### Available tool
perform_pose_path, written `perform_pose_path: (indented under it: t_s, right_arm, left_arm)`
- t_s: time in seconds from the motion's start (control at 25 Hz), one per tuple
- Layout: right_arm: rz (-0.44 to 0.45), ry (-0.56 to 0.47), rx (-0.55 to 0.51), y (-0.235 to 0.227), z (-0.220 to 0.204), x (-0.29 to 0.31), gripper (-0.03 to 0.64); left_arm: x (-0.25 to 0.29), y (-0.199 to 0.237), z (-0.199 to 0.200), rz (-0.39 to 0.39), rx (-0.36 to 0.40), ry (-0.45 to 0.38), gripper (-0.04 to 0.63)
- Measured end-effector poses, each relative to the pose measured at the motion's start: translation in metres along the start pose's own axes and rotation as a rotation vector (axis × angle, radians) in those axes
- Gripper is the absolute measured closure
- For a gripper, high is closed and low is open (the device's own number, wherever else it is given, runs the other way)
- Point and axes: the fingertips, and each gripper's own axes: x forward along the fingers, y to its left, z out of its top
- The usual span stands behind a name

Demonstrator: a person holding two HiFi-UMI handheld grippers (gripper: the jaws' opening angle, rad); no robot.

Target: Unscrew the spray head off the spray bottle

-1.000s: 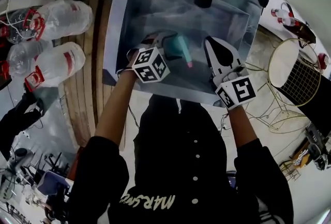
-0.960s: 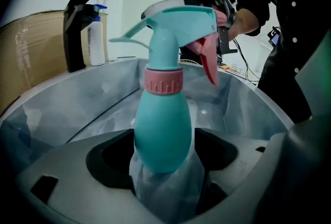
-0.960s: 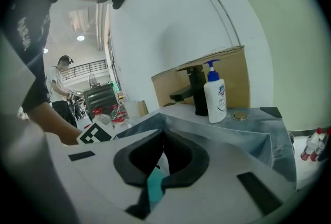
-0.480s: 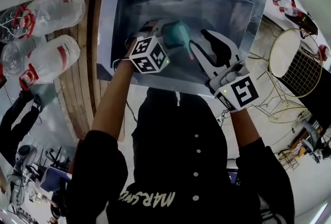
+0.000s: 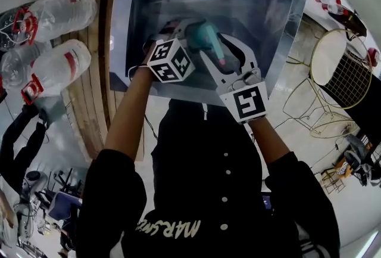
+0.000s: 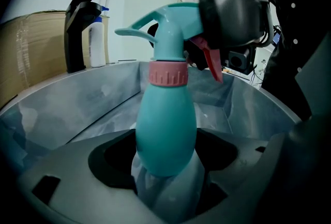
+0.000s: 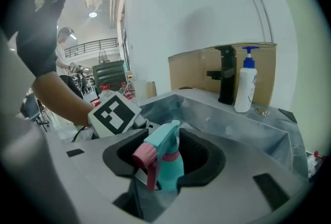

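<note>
In the head view, a teal plastic spray bottle was seen over a grey metal sink basin. It was clamped by the left hand-held gripper. The right hand-held gripper was set around the teal spray head, with one white jaw on either side of it.

In the left gripper view, the bottle was shown upright, with the jaws clenched on its rounded lower body. A pink ribbed collar was seen joining body and head. One dark pad of the right hand-held gripper lay at the nozzle end, above the pink trigger.

In the right gripper view, the jaws had just been opening. The spray head stood between them with space left on the nozzle side, so it was released rather than gripped. A black tap and a white pump bottle were seen at the far rim of the basin.

The step in hand was judged to be a fresh grip between turns. It would probably be done best if the jaws were closed low on the head, near the collar and clear of the trigger. The twist should be kept in line with the neck. The left clamp should be held firm so that the bottle is not spun along with the head.
</note>
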Motion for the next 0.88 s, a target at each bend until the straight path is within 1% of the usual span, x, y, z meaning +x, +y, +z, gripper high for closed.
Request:
perform_pose_path:
  t_s: [0.04,0.08,0.24,0.32,0.36,0.44,0.52,0.64,0.68,0.76,0.8,0.88]
  right_arm:
    - [-0.012,-0.003,-0.011,-0.002,0.0,0.002,0.445]
    - [-0.022,-0.008,-0.024,-0.003,0.001,0.003,0.462]
    - [-0.028,-0.021,-0.068,-0.004,0.001,0.002,0.489]
    - [0.001,-0.027,-0.088,-0.004,0.0,0.002,0.511]
    - [0.033,-0.035,-0.1,-0.004,0.001,0.002,0.512]
    - [0.136,-0.046,-0.149,-0.002,0.002,0.001,0.512]
    - [0.277,-0.029,-0.231,0.001,0.0,-0.002,0.511]
    - [0.504,0.002,-0.384,0.007,-0.01,-0.013,0.512]
    - [0.564,0.01,-0.419,0.008,-0.013,-0.016,0.511]
    - [0.633,0.026,-0.445,0.006,-0.014,-0.018,0.511]
    - [0.644,0.031,-0.446,0.005,-0.014,-0.018,0.511]
    - [0.635,0.048,-0.424,0.002,-0.014,-0.017,0.508]
  left_arm:
    - [0.0,0.001,0.0,0.001,-0.002,-0.002,0.233]
    - [0.0,0.001,0.001,0.002,-0.005,-0.004,0.233]
    - [0.0,0.001,0.001,0.0,-0.006,-0.009,0.233]
    - [0.001,0.0,0.0,-0.007,0.001,-0.011,0.233]
    - [0.0,-0.001,0.0,-0.012,0.005,-0.013,0.233]
    - [0.0,-0.001,0.001,-0.022,0.012,-0.016,0.233]
    - [0.001,-0.003,0.003,-0.038,0.029,-0.016,0.233]
    - [0.004,-0.01,0.006,-0.077,0.064,-0.02,0.233]
    - [0.006,-0.013,0.006,-0.087,0.07,-0.025,0.233]
    - [0.008,-0.014,0.008,-0.095,0.068,-0.034,0.233]
    - [0.009,-0.014,0.009,-0.096,0.064,-0.036,0.233]
    - [0.01,-0.013,0.01,-0.094,0.055,-0.036,0.233]
